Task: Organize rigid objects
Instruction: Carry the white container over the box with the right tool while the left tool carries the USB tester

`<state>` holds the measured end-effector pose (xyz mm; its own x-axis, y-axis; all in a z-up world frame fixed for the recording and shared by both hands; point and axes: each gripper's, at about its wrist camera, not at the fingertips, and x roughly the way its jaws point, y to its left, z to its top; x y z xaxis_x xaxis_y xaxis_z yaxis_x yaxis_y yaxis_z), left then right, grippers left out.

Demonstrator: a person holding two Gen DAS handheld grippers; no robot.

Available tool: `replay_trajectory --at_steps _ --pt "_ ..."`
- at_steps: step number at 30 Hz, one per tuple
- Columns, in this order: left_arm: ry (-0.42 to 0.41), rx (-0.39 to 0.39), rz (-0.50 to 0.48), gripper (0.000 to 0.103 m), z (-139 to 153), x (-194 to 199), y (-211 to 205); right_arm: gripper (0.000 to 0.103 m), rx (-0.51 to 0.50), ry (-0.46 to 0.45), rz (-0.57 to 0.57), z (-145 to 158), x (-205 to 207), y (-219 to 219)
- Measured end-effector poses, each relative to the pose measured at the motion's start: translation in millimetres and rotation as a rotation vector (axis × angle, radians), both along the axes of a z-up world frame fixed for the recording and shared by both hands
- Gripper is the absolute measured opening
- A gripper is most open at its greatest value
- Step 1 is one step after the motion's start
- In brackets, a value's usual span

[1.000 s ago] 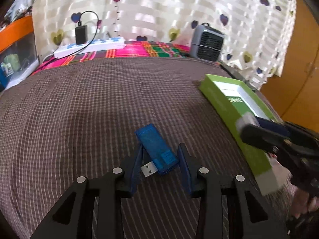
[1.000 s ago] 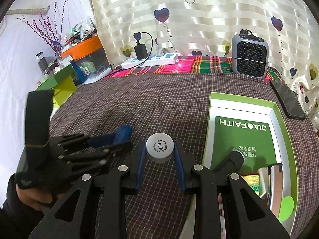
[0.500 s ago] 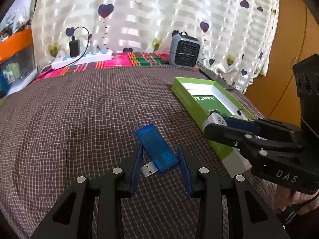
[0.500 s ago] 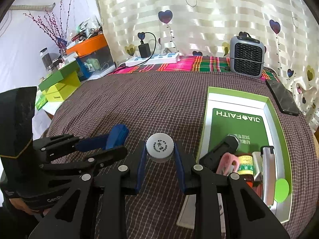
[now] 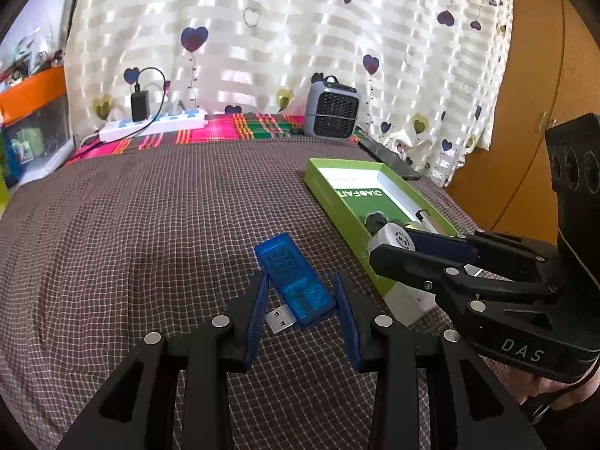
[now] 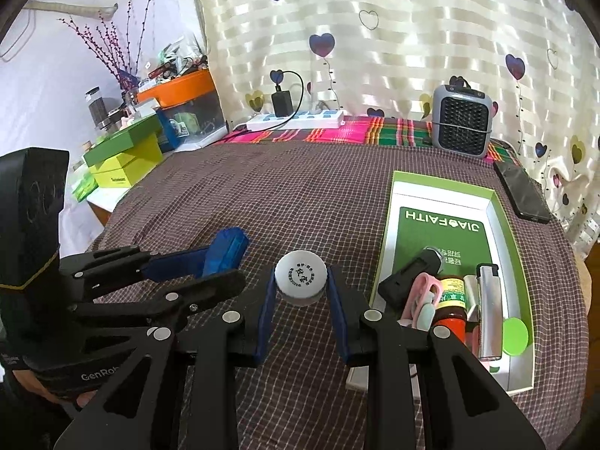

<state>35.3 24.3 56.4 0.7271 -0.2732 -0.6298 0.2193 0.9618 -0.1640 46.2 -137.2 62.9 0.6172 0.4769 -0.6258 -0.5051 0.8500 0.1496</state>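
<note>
Both my wrist cameras sat low and near the table (image 5: 150, 225), facing 12 o'clock; both shared the green box (image 6: 502, 202).

Your left gripper (image 5: 302, 311) has the USB tester (image 5: 294, 279) between its fingers, above the table (image 5: 150, 225). To its right, your right gripper (image 6: 302, 296) holds a bottle (image 6: 301, 277) just beside the open box (image 6: 502, 202). In the box's near end lie a lighter (image 6: 489, 315), a small vial (image 6: 452, 300) and a round cap (image 6: 515, 332). Behind the box stands a heater (image 6: 462, 122); a phone (image 6: 521, 191) lies to the box's right, and a power strip (image 6: 296, 120) sits at the back left.
</note>
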Motion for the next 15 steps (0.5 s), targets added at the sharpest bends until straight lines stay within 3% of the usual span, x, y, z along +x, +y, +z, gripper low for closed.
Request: replay_trajectory --at_steps 15 --pt "-0.036 0.009 -0.029 0.035 13 -15 -19 0.029 0.019 -0.032 -0.014 7 -15 -18"
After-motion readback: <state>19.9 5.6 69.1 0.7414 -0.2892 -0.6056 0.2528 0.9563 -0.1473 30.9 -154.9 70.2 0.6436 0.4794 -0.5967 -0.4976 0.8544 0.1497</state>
